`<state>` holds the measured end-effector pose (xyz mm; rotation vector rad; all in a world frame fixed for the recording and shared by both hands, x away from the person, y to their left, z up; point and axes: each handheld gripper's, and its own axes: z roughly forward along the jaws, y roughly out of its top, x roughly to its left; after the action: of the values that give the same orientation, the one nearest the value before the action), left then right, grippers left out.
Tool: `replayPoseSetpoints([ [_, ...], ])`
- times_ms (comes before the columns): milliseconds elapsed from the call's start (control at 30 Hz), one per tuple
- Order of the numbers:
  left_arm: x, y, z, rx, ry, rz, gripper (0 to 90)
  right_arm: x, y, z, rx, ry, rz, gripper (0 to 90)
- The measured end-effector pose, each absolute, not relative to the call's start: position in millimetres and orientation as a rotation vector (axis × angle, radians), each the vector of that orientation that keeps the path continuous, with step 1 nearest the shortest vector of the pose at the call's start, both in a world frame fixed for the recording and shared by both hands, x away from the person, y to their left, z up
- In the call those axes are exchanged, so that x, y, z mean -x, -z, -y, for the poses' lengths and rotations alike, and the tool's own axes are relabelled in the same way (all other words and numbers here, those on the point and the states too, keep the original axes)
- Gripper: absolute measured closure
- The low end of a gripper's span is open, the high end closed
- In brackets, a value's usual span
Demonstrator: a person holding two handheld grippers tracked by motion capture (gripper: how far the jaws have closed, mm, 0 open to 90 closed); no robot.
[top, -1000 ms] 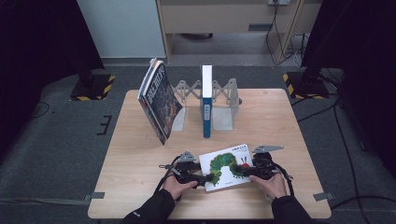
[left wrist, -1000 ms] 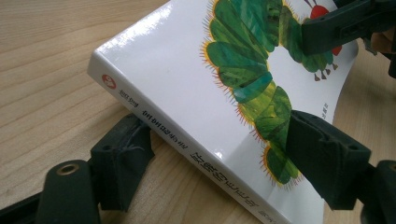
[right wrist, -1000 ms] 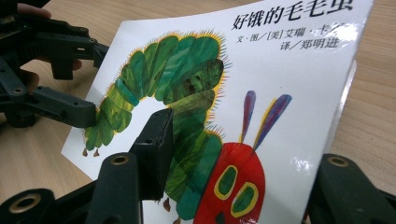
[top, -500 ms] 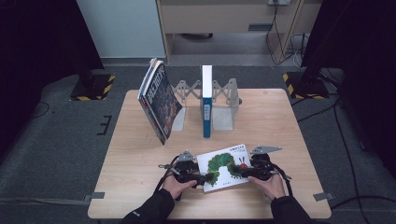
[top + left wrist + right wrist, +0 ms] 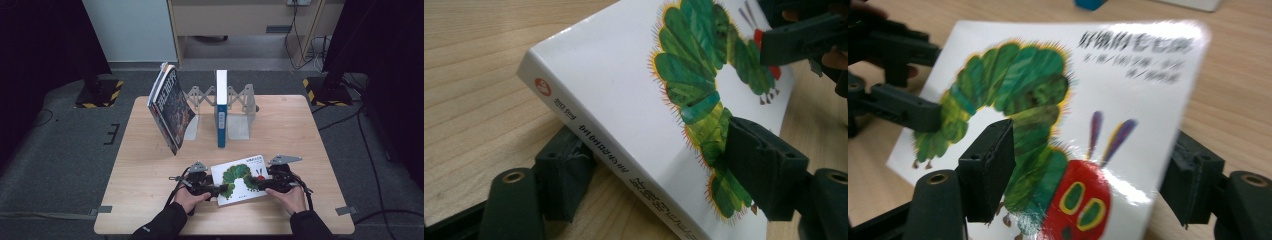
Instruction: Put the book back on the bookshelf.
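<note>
At the tabletop's [image 5: 150,150] near edge, the left gripper [image 5: 214,190] clamps the spine-side edge of the caterpillar picture book [image 5: 241,178], one jaw under it and one on the cover. The book sits tilted, lifted off the wood on that side, between both hands. The right gripper [image 5: 262,184] grips its opposite edge. Farther back, a leaning dark book [image 5: 170,107] and an upright blue book [image 5: 221,107] stand at a grey bookend rack [image 5: 240,100].

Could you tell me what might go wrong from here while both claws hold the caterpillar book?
The left claw and right claw each pinch an edge of the book, so it may slip or bend if they pull unevenly. Lifting it toward the rack could knock the leaning book over.
</note>
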<state>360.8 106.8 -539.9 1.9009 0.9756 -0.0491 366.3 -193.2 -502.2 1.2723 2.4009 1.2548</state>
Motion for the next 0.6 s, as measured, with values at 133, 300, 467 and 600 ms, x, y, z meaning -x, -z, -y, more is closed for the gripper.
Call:
replayPoseSetpoints([
  [133,-360.9,539.8,-107.1,-1.902,0.044,-0.978,30.0,-368.0,505.9,198.7,-1.297,-1.195,-2.390,28.1],
  [300,-361.1,539.9,-107.6,-1.900,0.046,-0.981,30.6,-369.5,509.7,202.0,-1.322,-1.126,-2.386,27.7],
  [467,-360.8,539.7,-107.4,-1.899,0.042,-0.984,30.9,-371.2,517.0,204.2,-1.401,-1.124,-2.411,29.3],
  [600,-360.6,538.7,-107.2,-1.899,0.046,-1.000,31.5,-370.2,518.8,201.0,-1.409,-1.163,-2.430,31.3],
])
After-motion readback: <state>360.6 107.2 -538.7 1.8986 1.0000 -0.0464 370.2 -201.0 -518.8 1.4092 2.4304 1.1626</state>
